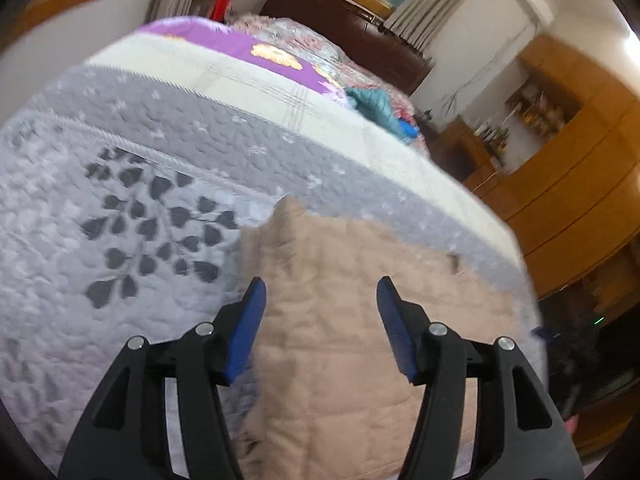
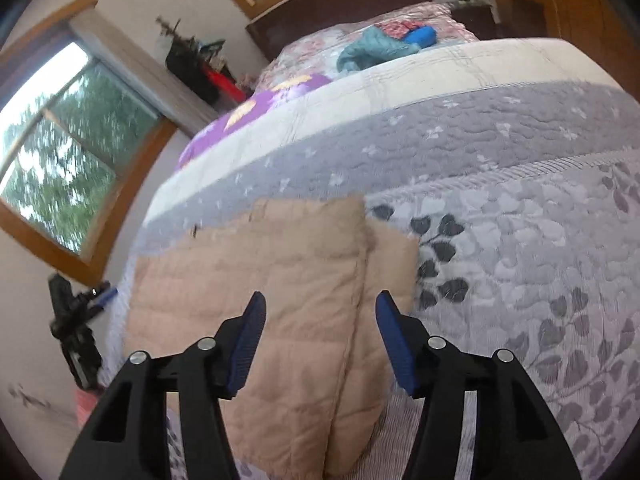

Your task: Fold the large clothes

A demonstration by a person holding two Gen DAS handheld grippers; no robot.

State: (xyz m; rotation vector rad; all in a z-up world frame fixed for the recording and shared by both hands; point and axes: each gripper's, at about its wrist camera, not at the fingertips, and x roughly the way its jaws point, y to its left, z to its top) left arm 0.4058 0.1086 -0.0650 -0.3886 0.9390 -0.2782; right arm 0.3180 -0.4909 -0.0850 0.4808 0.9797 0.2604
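Observation:
A beige quilted garment (image 1: 352,320) lies folded on the grey leaf-patterned bedspread (image 1: 132,216), near the bed's corner. In the right wrist view the same garment (image 2: 260,272) shows a folded layer on top and a narrower strip along its right side. My left gripper (image 1: 322,290) hovers over it, open, with nothing between its blue pads (image 1: 250,324). My right gripper (image 2: 320,306) is also open above the garment, over the seam between the two layers, its pads (image 2: 394,340) free of the cloth. The left gripper (image 2: 76,320) shows at the far left of the right wrist view.
A cream band (image 1: 240,76) and a purple blanket (image 1: 224,42) lie further up the bed, with a teal garment (image 2: 368,50) and a blue item (image 2: 422,36) near the dark headboard (image 1: 340,12). Wooden cabinets (image 1: 576,168) stand right; a window (image 2: 60,152) is left.

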